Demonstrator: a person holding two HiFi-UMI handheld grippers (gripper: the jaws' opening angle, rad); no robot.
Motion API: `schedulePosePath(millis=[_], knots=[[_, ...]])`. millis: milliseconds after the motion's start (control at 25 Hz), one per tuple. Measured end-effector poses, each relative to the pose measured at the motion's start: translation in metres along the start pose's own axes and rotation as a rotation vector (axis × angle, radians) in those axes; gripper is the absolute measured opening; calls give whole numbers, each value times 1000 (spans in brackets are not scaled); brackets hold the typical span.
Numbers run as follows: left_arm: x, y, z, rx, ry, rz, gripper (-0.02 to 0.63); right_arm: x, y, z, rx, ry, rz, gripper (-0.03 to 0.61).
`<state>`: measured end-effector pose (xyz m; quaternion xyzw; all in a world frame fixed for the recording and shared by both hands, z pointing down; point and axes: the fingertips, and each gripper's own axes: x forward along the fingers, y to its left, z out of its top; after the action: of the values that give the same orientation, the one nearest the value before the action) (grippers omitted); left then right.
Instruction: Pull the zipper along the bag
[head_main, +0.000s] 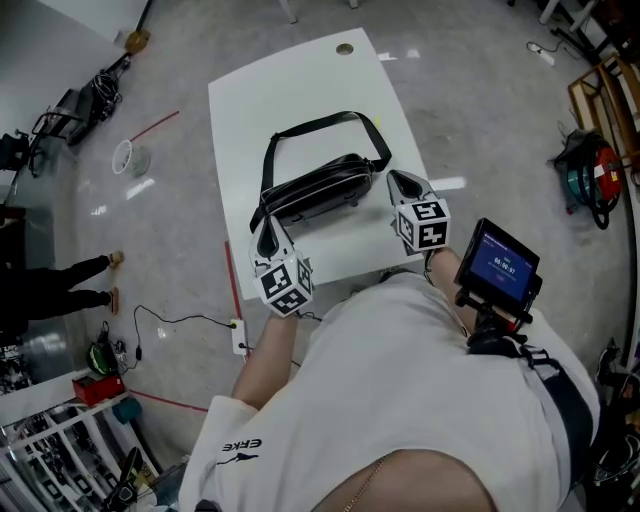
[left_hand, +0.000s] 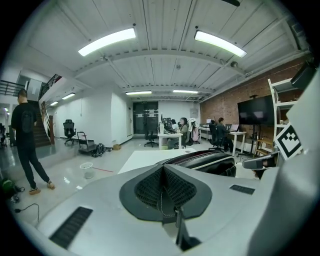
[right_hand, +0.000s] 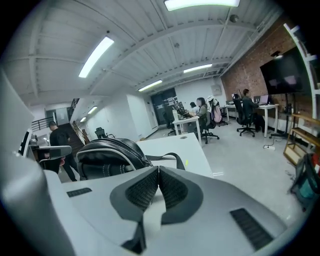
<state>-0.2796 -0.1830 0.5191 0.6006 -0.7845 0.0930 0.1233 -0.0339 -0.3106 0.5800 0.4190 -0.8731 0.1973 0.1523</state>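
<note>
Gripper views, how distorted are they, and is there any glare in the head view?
Left gripper view: fisheye, straight lines bowed, corners black, ceiling lights blown out. Right gripper view: same bowing. Head view: bright reflections on the floor; bag sharp.

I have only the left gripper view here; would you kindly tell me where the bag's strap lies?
Observer: The strap loops out over the table on the far side of the bag, seen from the head view.
Operator: Thank you. Is the right gripper holding anything?
Observer: No. In its own view the right gripper has its jaws together with nothing between them, and the bag sits to their left.
Operator: And how do the two grippers stand around the bag?
Observer: In the head view, the left gripper is by the bag's left end and the right gripper by its right end, with the bag between them.
</note>
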Motion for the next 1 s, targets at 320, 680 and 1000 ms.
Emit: schedulePosePath(millis=[320,680,1000], knots=[[-11,18,3,6,10,45,3,0,15,-16,-58,51,42,6],[-22,28,7,3,15,81,3,-2,33,-20,-97,55,128,8],[-30,35,8,12,25,91,3,-3,54,-25,-413,54,184,26]])
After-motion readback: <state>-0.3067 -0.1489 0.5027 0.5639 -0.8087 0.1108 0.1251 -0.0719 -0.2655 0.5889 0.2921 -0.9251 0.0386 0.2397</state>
